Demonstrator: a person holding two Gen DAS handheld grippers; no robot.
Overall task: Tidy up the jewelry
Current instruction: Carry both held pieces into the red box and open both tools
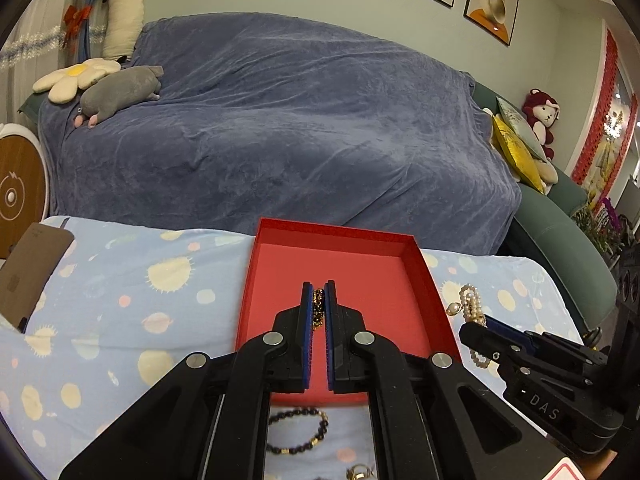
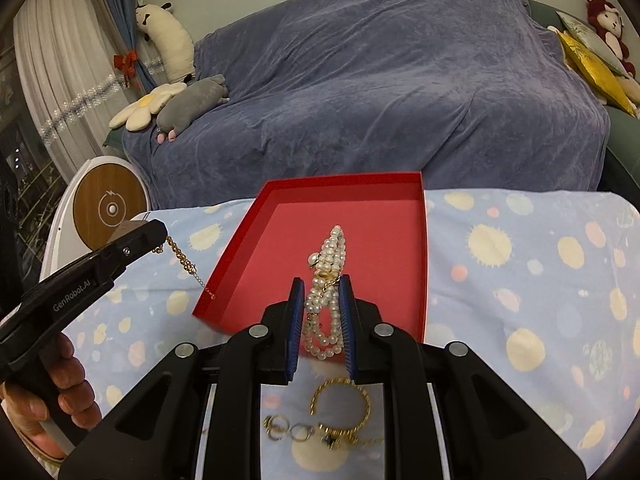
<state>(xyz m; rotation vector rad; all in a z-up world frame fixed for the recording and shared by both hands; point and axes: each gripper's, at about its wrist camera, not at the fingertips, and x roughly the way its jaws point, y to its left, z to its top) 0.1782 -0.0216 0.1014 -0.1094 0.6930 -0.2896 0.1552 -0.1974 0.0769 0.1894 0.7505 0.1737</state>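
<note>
An open red box (image 1: 360, 272) lies on the spotted blue cloth; it also shows in the right wrist view (image 2: 384, 232). My left gripper (image 1: 319, 287) is shut on a gold chain bracelet (image 1: 318, 308), held above the box; in the right wrist view the gold chain bracelet (image 2: 185, 262) dangles from it over the box's left rim. My right gripper (image 2: 321, 282) is shut on a pearl bracelet (image 2: 326, 280) over the box's near edge; the pearl bracelet (image 1: 469, 300) shows at the box's right side in the left wrist view.
A dark bead bracelet (image 1: 298, 432) lies on the cloth below my left gripper. A gold bangle (image 2: 342, 404), rings (image 2: 286, 432) and a small gold chain lie below my right gripper. A brown card (image 1: 28, 272) sits far left. A blue-covered sofa (image 1: 280, 120) is behind.
</note>
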